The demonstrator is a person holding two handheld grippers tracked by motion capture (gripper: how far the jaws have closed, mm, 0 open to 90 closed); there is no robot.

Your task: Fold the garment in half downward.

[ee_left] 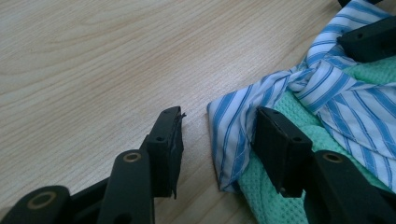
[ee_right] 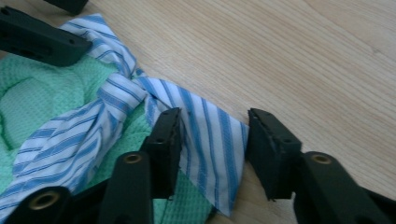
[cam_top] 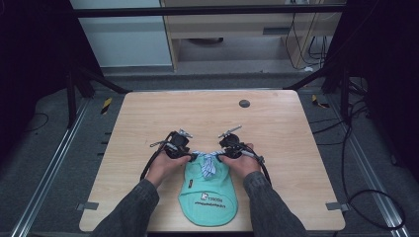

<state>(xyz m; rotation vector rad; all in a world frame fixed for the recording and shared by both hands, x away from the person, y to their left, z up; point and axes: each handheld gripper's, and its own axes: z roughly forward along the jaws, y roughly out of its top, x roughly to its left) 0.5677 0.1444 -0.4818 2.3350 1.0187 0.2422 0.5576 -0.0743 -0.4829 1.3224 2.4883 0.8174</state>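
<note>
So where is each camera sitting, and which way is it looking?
High view: sits above the person's side of the wooden table, looking forward and down; both forearms, the left gripper and the right gripper show.
Left gripper view: rides the left gripper, looking along its black fingers at the striped collar of the green garment.
Right gripper view: rides the right gripper, looking along its own fingers at the collar's other end.
Shared: both gripper views show the collar's knot, and the other gripper's fingers farther off.
</note>
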